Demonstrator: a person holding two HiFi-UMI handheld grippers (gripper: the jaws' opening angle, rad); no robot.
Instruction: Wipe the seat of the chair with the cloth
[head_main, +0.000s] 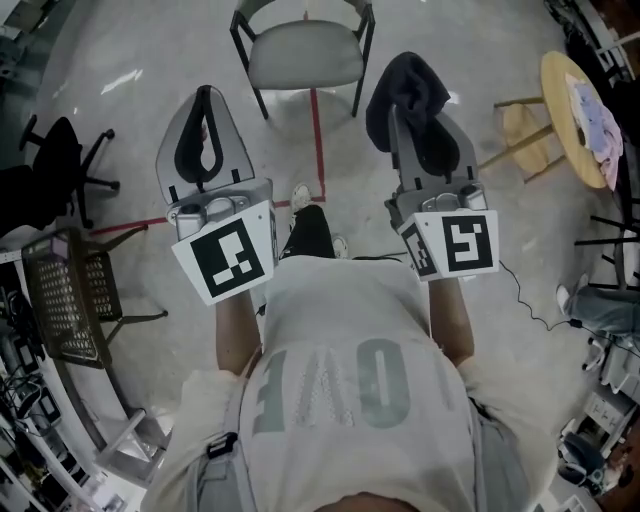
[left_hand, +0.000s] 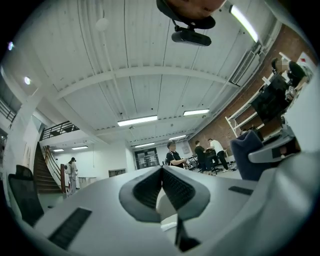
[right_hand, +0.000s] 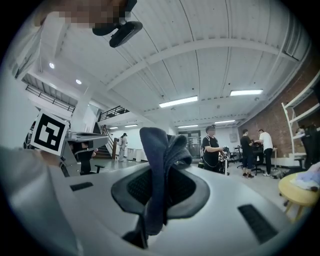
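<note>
- Dark blue cloth (right_hand: 159, 165) is pinched between the jaws of the right gripper (right_hand: 161, 192) and bunches up above them.
- Left gripper (left_hand: 162, 176) holds nothing, and its jaws meet at the tips.
- Grey-seated chair (head_main: 305, 55) stands on the floor (head_main: 130, 60) ahead of both grippers, apart from the cloth.

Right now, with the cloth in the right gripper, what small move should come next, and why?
Probably carry the right gripper forward and down toward the chair seat. It is shut on the dark cloth, but held apart from the seat, which lies ahead.
</note>
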